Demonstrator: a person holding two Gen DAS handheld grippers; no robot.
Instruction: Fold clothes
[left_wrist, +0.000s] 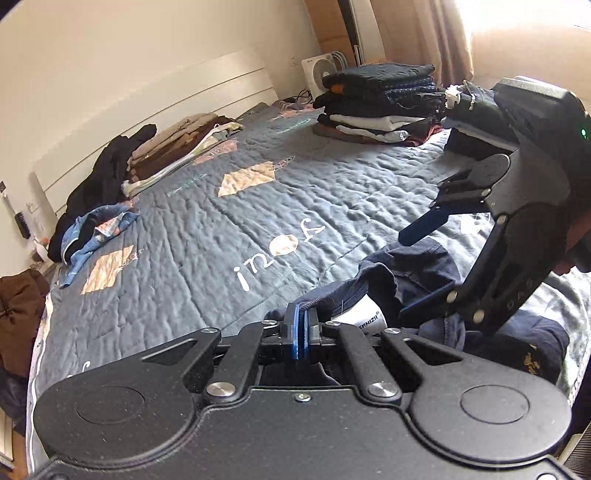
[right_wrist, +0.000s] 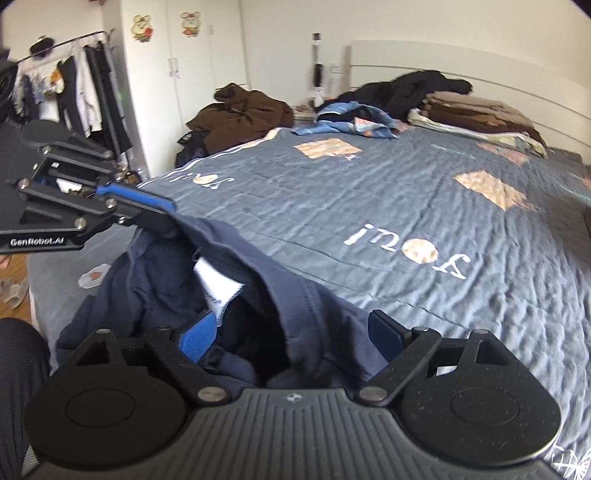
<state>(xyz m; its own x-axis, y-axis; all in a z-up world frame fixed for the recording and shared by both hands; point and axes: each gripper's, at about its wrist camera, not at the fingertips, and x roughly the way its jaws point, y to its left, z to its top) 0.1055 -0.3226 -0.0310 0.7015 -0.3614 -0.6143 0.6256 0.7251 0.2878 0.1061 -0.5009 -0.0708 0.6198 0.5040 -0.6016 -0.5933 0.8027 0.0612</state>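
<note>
- Two folded stacks done by the look of it: dark stack (left_wrist: 376, 107) at the far side of the bed (left_wrist: 258, 221), brown/beige stack (left_wrist: 184, 147) by the headboard (left_wrist: 147, 110).
- Left to fold, I'd judge: navy garment (right_wrist: 177, 280) in hand, blue patterned piece (left_wrist: 98, 229) loose near the headboard end, black heap (left_wrist: 107, 173) beside the brown stack, brown jacket (right_wrist: 240, 114) off the bed's corner.
- Navy garment sits bunched at the near edge of the bed, inside-out-ish, white label (right_wrist: 218, 288) showing. No fold made on it yet.
- Left gripper (left_wrist: 299, 328): fingers pressed together, pinching a navy hem.
- Right gripper (right_wrist: 291, 332): fingers spread, cloth lying between them, not clamped.
- Room: the quilt's middle is bare between the stacks and the near edge, enough to spread the garment flat.
- Edges: near bed edge is right under both grippers; cloth hanging off could slide to the floor (right_wrist: 14, 273).
- Clothes rack (right_wrist: 74, 74) stands well apart, no obstruction.
</note>
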